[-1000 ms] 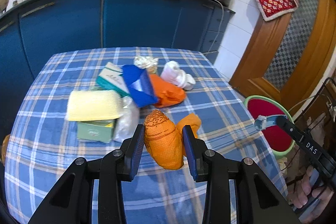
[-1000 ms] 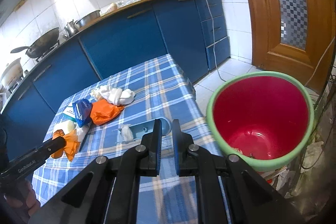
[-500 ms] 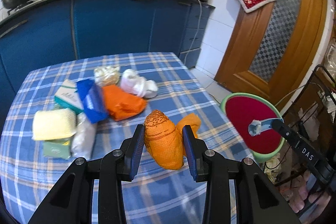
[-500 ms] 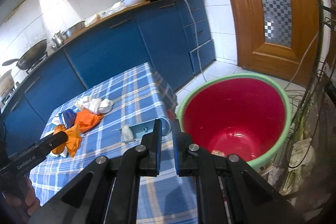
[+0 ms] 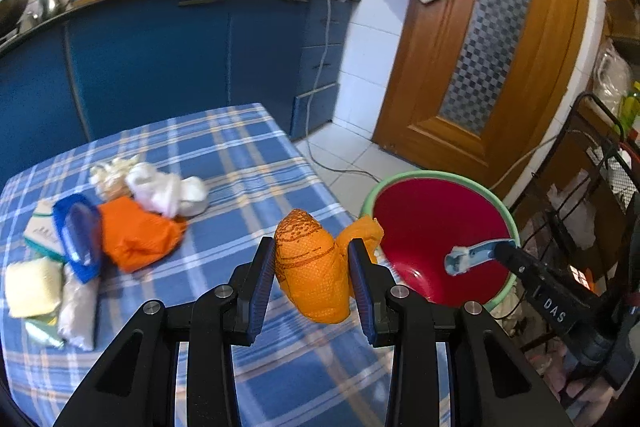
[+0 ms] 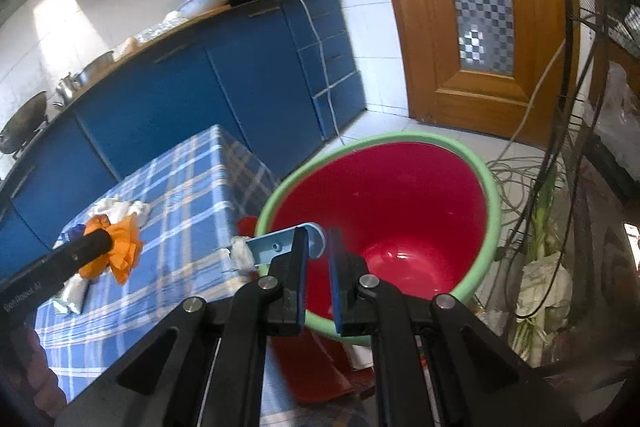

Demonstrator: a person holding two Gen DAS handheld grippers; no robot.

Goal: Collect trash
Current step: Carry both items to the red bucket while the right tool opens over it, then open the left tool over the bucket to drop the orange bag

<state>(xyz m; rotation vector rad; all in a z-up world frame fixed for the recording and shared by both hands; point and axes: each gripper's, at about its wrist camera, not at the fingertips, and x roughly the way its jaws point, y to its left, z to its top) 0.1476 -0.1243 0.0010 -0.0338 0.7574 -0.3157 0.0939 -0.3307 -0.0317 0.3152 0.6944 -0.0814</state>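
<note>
My left gripper (image 5: pixel 312 267) is shut on an orange mesh bag (image 5: pixel 312 267) and holds it above the table's right edge, close to the red bin (image 5: pixel 440 227) with a green rim. The bag also shows in the right wrist view (image 6: pixel 116 251). My right gripper (image 6: pixel 318 259) is shut on a light blue plastic piece (image 6: pixel 280 247) with a white wad at its end, over the rim of the red bin (image 6: pixel 384 211). That piece shows in the left wrist view (image 5: pixel 476 255) over the bin's mouth.
On the blue checked tablecloth (image 5: pixel 240 163) lie an orange bag (image 5: pixel 136 235), a blue packet (image 5: pixel 78 239), white crumpled tissue (image 5: pixel 168 187), a yellow sponge (image 5: pixel 32 287) and small boxes. Blue cabinets stand behind. A wooden door (image 5: pixel 488 67) and a wire rack (image 5: pixel 600 179) are at the right.
Both grippers have moved right toward the bin. The blue piece now hangs over the bin's mouth; the orange mesh bag has come to the table's right edge.
</note>
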